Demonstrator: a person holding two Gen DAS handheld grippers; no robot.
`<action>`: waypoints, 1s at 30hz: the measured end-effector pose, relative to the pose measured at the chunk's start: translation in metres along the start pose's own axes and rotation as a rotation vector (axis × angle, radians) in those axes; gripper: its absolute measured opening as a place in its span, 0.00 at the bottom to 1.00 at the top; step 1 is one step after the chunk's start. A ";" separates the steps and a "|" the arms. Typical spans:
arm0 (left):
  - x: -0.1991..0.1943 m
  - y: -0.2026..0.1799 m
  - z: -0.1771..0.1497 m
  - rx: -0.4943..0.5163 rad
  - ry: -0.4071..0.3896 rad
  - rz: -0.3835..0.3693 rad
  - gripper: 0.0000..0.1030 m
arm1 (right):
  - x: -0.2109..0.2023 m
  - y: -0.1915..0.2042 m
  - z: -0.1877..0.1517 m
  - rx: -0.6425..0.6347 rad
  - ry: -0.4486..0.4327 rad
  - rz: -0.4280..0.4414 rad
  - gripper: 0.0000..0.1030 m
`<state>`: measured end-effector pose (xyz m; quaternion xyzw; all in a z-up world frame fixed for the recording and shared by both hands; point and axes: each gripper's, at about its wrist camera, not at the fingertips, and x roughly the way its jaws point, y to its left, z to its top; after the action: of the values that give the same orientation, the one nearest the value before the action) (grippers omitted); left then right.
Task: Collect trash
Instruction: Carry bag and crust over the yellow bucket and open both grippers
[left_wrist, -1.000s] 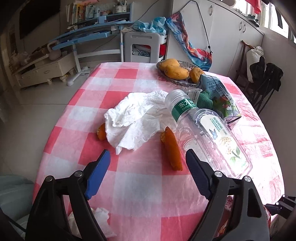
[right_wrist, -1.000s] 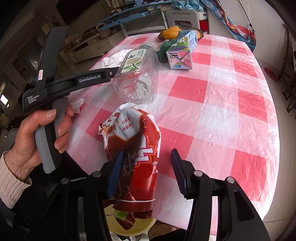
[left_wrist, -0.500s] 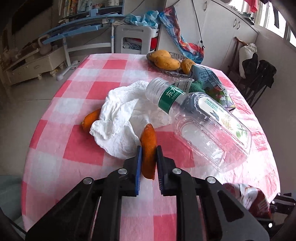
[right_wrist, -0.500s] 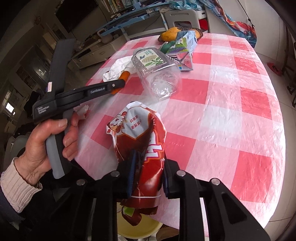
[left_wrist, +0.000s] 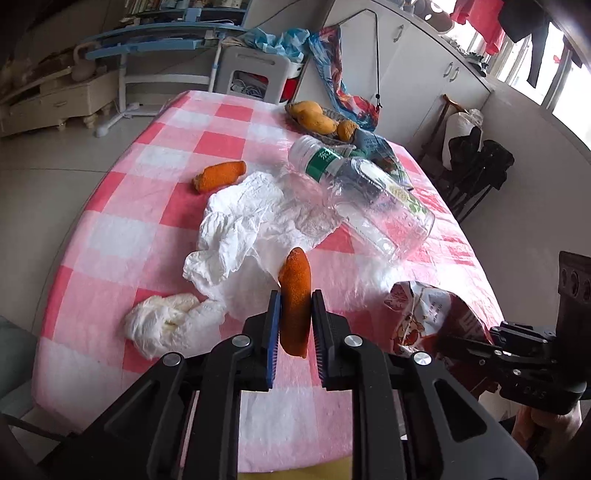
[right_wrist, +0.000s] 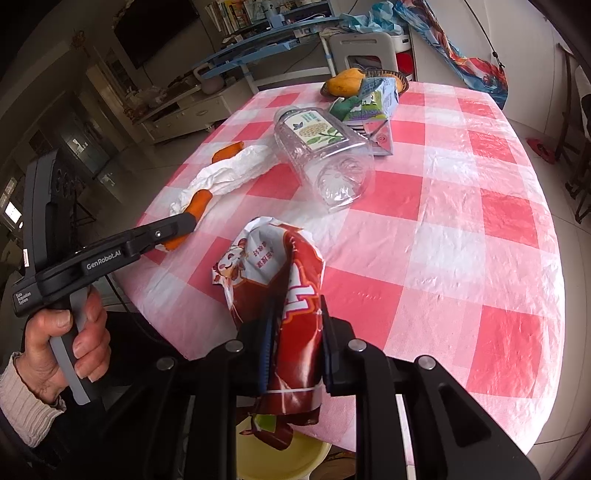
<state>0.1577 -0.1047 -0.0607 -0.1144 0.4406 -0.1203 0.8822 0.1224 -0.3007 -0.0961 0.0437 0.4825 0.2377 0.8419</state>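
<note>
Above the checked table (left_wrist: 122, 236), we clamp an orange peel (left_wrist: 294, 295) in our left gripper (left_wrist: 294, 332) and a red snack bag (right_wrist: 284, 295) in our right gripper (right_wrist: 295, 347); either could slip before reaching the yellow bin (right_wrist: 317, 454) below.

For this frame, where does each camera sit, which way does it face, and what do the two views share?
Left wrist: on the left gripper, facing along the table; its fingers clamp an orange peel.
Right wrist: on the right gripper, facing across the table from its edge; it clamps a red snack bag; the person's left hand shows.
Shared: peel, bag, clear bottle, white tissue.
</note>
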 end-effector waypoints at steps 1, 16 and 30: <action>0.000 0.001 -0.002 0.002 0.007 0.001 0.18 | 0.003 0.002 0.001 -0.001 0.002 -0.001 0.21; -0.023 -0.040 -0.017 0.199 -0.075 -0.008 0.29 | 0.005 0.001 0.001 0.015 0.007 0.004 0.21; 0.012 -0.031 -0.019 0.155 0.032 0.041 0.16 | 0.006 -0.003 0.001 0.019 0.007 0.021 0.21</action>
<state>0.1461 -0.1393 -0.0717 -0.0347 0.4463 -0.1379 0.8835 0.1263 -0.3004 -0.1012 0.0558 0.4873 0.2419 0.8372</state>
